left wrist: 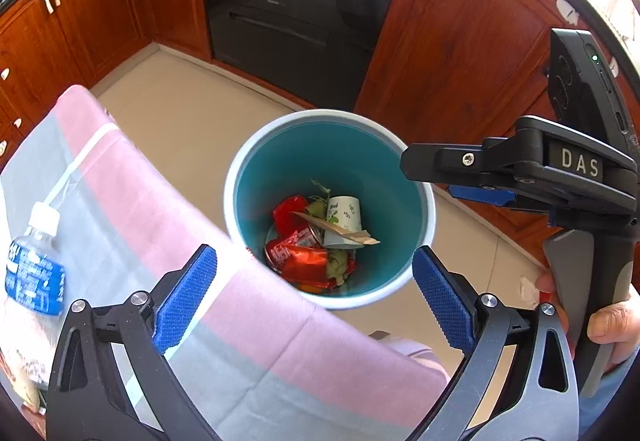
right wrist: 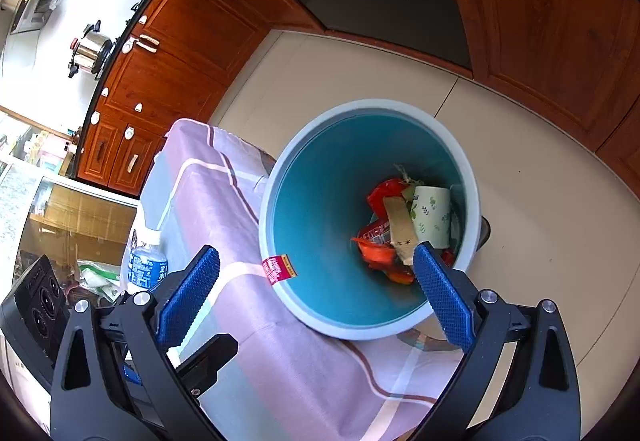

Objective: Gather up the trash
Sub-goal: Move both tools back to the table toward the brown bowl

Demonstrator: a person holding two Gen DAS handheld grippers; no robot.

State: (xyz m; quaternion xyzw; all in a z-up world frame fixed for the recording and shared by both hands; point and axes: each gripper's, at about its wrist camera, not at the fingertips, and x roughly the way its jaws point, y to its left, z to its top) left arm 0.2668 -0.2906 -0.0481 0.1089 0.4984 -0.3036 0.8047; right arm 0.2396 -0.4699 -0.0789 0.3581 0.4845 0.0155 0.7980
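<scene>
Trash [left wrist: 316, 241]: red wrappers, a printed paper cup [right wrist: 434, 217], a flat wooden stick and some green scraps, all lying at the bottom of the teal bin [right wrist: 320, 201], which stands on the tiled floor just beside the cloth-covered counter [right wrist: 280, 361].

Near: your left claw [left wrist: 314, 301], blue pads spread wide, nothing between them, poised over the counter edge and the bin's mouth. Your right claw [right wrist: 316, 305], likewise wide and empty, angled down over the bin; in the left view it shows from the side at right, your hand [left wrist: 612, 321] on its grip.

Middle: a small red label [right wrist: 278, 269] at the bin's near rim, where the rim meets the cloth; whether it lies on the cloth or sticks to the bin cannot be told. A water bottle [left wrist: 36, 265] with blue label and white cap, on the counter to the left.

Far: wooden cabinets, a dark oven door, a steel pot on the far worktop.

Step in hand, by judgement: a drop just made, both claws free. Next move calls for you to swing back over the counter and pick the remaining litter, the red label or the bottle, closing squarely on it.
</scene>
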